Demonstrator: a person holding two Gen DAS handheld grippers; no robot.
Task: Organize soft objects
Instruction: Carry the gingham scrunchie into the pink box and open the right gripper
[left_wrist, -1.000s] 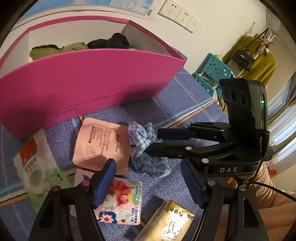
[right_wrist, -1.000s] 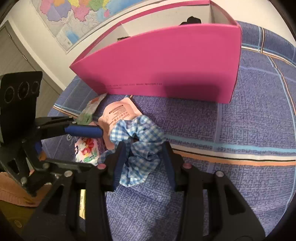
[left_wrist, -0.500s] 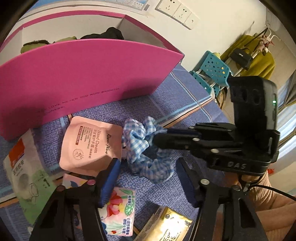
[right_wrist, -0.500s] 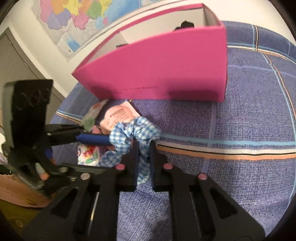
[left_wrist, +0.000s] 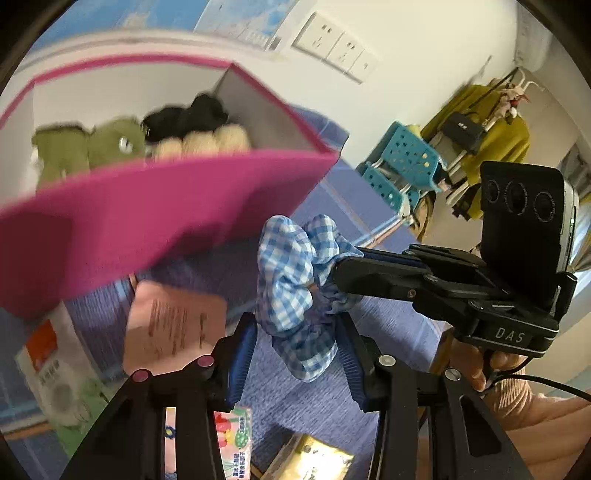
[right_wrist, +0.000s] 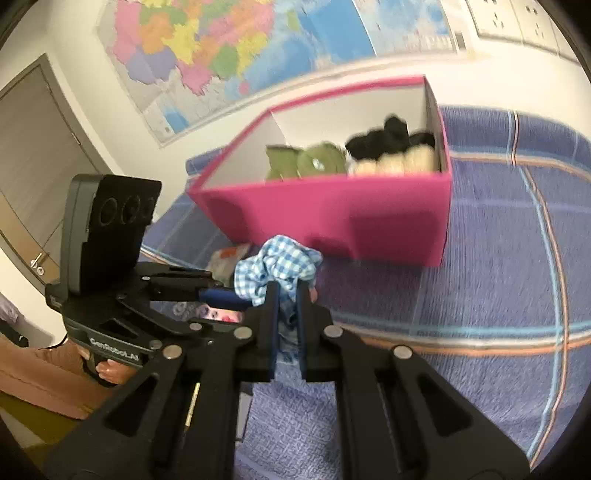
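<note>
Blue-and-white gingham scrunchie (left_wrist: 295, 291) lifted clear of the purple plaid cloth (right_wrist: 498, 295), pinched at its lower folds between the closed fingers of the right gripper (right_wrist: 286, 295), seen in the left wrist view as a black arm coming in from the right side (left_wrist: 341, 269). Hanging in front of the pink box (right_wrist: 351, 214), lower than its rim. Left gripper (left_wrist: 295, 362) spread open, blue pads (left_wrist: 242, 354) on either side of the scrunchie's bottom loop, just beside it; contact impossible to tell. In the right wrist view, the same left gripper to the left of the scrunchie, one blue finger (right_wrist: 219, 297) reaching under the fabric.

Inside the box, against its right-hand wall: olive-green soft items (right_wrist: 306, 160) toward the middle, a black one (right_wrist: 388, 138) behind, cream fluffy ones (right_wrist: 391, 162) in front near the corner.

Below the scrunchie on the cloth, toward the near edge: pale pink sachet (left_wrist: 173, 325) with printed text, white-and-green packet (left_wrist: 55, 376) to its left, floral pack (left_wrist: 232, 443) and a golden wrapper (left_wrist: 314, 458) nearest the camera, partly hidden by the gripper frame.
</note>
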